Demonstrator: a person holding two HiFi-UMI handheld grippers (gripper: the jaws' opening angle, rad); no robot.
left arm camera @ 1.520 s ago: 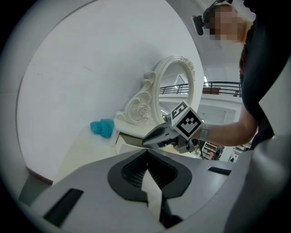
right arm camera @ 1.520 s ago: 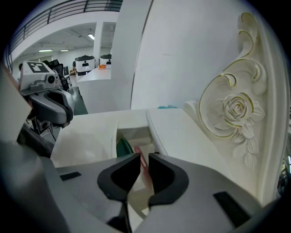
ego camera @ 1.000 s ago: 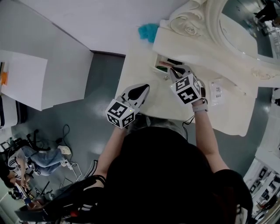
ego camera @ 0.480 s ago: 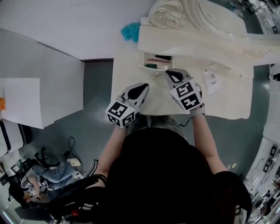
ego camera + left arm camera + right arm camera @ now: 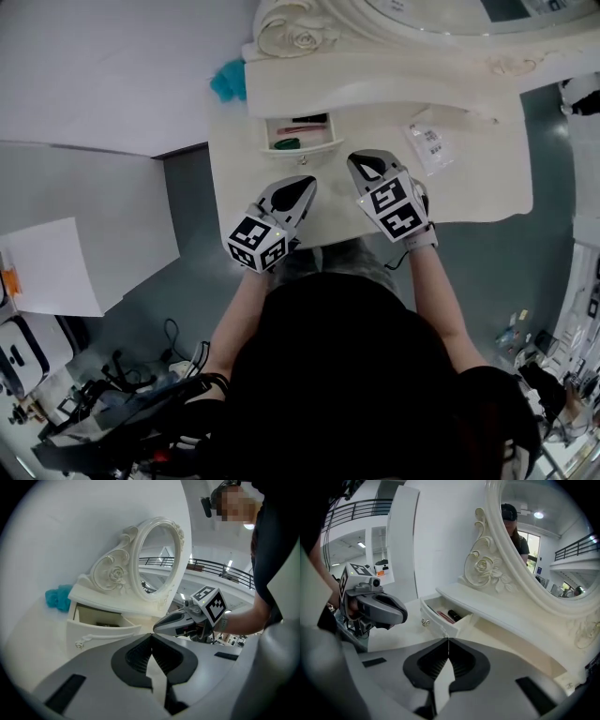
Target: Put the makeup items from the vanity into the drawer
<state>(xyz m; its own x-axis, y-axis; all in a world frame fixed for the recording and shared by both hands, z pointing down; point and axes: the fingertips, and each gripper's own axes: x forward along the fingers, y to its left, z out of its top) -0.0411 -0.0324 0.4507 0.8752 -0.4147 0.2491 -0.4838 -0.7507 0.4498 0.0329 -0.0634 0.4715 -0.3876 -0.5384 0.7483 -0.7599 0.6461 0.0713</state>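
Note:
The small white drawer (image 5: pixel 302 145) of the vanity (image 5: pixel 469 187) stands pulled open. Inside lie a green item (image 5: pixel 287 143), a pink stick (image 5: pixel 291 129) and a black tube (image 5: pixel 309 118). My left gripper (image 5: pixel 304 181) hovers over the tabletop just in front of the drawer, jaws shut and empty. My right gripper (image 5: pixel 362 158) hangs to the drawer's right, also shut with nothing held. In the right gripper view the drawer (image 5: pixel 440 625) shows the black tube (image 5: pixel 454 616) and the pink stick (image 5: pixel 439 615). The left gripper view shows the drawer (image 5: pixel 101 631) from its front.
An oval mirror (image 5: pixel 422 11) in a carved white frame stands at the back of the vanity. A teal object (image 5: pixel 228 81) lies at the back left corner. A printed packet (image 5: pixel 428 142) lies on the top to the right. Grey floor surrounds the vanity.
My right gripper has pulled back from the drawer toward the vanity's front edge. The left gripper has shifted a little too. The head view has swung, so the vanity sits squarer in frame.

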